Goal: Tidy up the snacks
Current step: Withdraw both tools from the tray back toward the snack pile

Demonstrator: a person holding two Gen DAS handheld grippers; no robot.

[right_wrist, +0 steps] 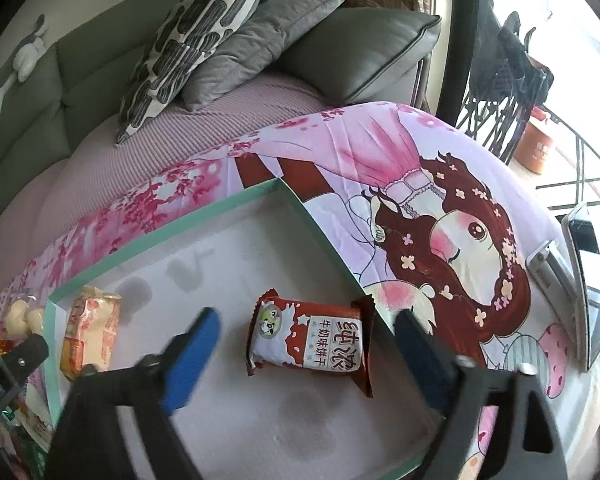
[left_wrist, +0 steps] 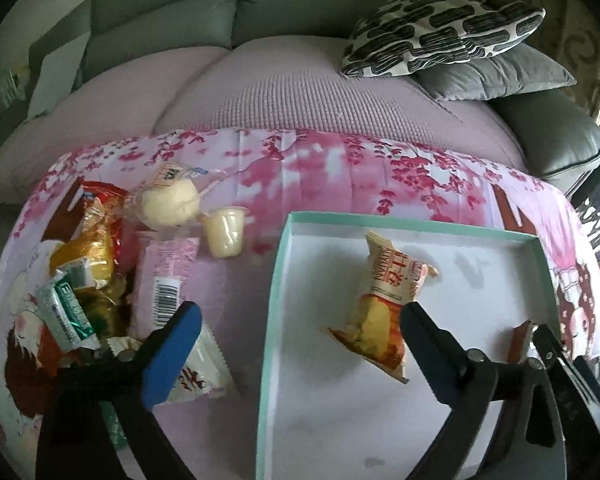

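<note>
Hovering over the teal tray (left_wrist: pixel 278 280), my left gripper (left_wrist: pixel 300 332) and right gripper (right_wrist: pixel 308 344) gape empty. An orange packet (left_wrist: pixel 384 304) and red biscuit pack (right_wrist: pixel 312 340) lie inside; loose snacks (left_wrist: pixel 100 264) crowd the floral cloth (left_wrist: pixel 340 172) beside it.

Orange packet (left_wrist: pixel 384 300), red biscuit pack (right_wrist: pixel 312 344) flat in box (right_wrist: pixel 172 216) (teal-rimmed).

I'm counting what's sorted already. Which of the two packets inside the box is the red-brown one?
The milk biscuit packet, red-brown with a white label, lying by the box's right wall. The other, the orange-and-cream packet, sits near the left wall.

One tray (right_wrist: pixel 324 232), two packets in it (right_wrist: pixel 308 340), two cushions (right_wrist: pixel 188 48)
</note>
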